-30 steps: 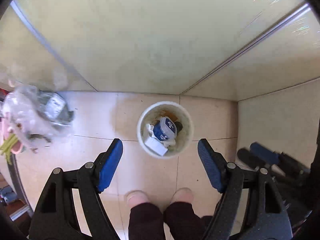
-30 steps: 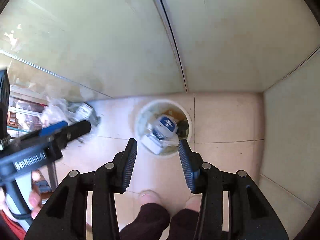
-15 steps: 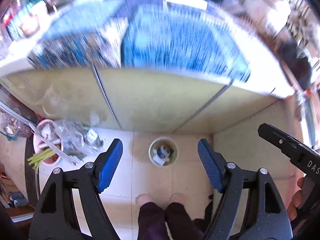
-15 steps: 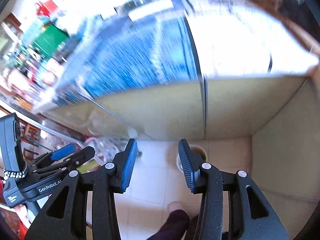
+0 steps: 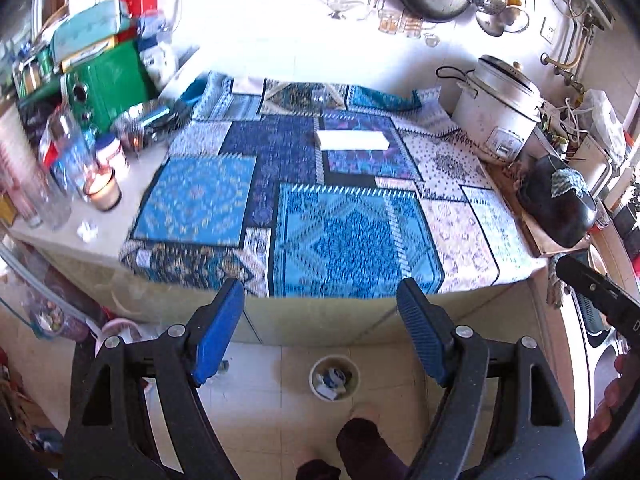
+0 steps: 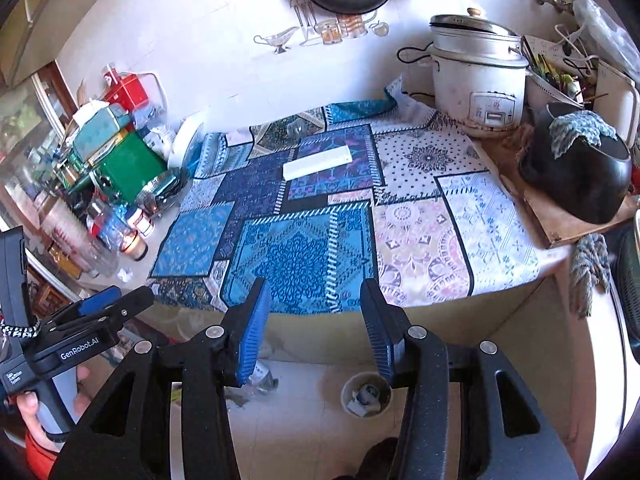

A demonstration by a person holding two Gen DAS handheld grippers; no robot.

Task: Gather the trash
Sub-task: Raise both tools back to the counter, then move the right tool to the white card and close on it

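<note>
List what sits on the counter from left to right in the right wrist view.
Green box → lit candle → white box → rice cooker → black pot.

Counter lay ahead of the left hand-held gripper, cloth spread on it. Flat box sat on cloth, far side. Rice cooker behind-right; jars left. Trash bin on floor below, between the fingers.
</note>
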